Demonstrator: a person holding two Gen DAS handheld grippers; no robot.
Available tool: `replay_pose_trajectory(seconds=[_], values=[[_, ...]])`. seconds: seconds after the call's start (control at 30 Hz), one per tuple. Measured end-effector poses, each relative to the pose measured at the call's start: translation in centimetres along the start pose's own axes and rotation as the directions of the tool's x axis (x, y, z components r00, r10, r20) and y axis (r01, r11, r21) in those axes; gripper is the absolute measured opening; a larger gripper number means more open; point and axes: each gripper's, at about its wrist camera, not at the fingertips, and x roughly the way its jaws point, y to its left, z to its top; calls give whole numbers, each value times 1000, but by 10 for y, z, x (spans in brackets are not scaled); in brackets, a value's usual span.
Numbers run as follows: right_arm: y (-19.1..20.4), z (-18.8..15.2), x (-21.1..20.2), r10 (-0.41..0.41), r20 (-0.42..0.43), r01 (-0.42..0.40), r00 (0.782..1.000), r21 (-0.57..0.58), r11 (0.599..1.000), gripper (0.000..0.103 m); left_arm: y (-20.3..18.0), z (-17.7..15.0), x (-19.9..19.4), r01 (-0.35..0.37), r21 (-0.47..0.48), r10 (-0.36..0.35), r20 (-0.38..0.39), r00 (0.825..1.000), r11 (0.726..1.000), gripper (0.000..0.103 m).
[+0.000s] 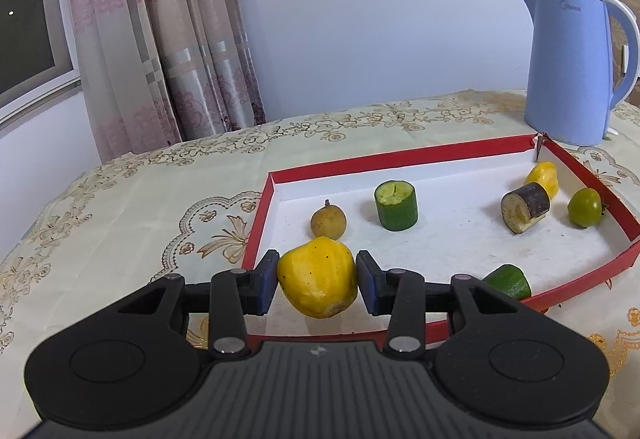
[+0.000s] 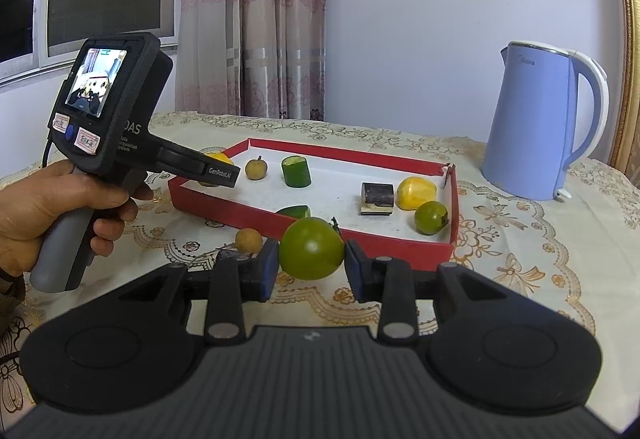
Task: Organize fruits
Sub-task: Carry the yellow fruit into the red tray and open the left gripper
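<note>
1. gripping a yellow fruit (image 1: 317, 276), the left gripper (image 1: 317, 281) has both blue pads pressed against its sides, at the near left corner of the red tray (image 1: 440, 150).
2. clamped the same way, the right gripper (image 2: 311, 265) holds a green tomato (image 2: 311, 248) between its pads, just near of the tray's near wall (image 2: 360, 235) in the right wrist view.
3. inside the tray, on its white floor, a small brown fruit (image 1: 328, 222) sits just beyond the held yellow fruit, and an upright cucumber chunk (image 1: 396, 205) stands to its right.
4. at the far right of the tray lie a dark-skinned eggplant piece (image 1: 525, 206) on its side, a second yellow fruit (image 1: 543, 179) touching it behind, and a small green tomato (image 1: 585, 207) near the right wall.
5. a slanted cucumber piece (image 1: 508, 281) lies near the tray's near wall, partly hidden by the left gripper's linkage.
6. outside the tray, another small brown fruit (image 2: 248, 240) rests on the embroidered tablecloth (image 2: 520, 259), left of the held green tomato.
7. a blue kettle (image 2: 536, 123) stands on the cloth beyond the tray's far right corner.
8. the person's left hand (image 2: 60, 207) wraps the left tool's grey handle; its small screen (image 2: 97, 81) is lit.
</note>
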Motion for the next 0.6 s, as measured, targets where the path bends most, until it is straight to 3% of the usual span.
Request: replay_pose_trajectory(seconds=[0.6], values=[[2, 1, -5, 4, 14, -4, 1000, 7, 1000, 33, 1, -5, -34, 8, 11, -9, 45, 999, 1000, 41]])
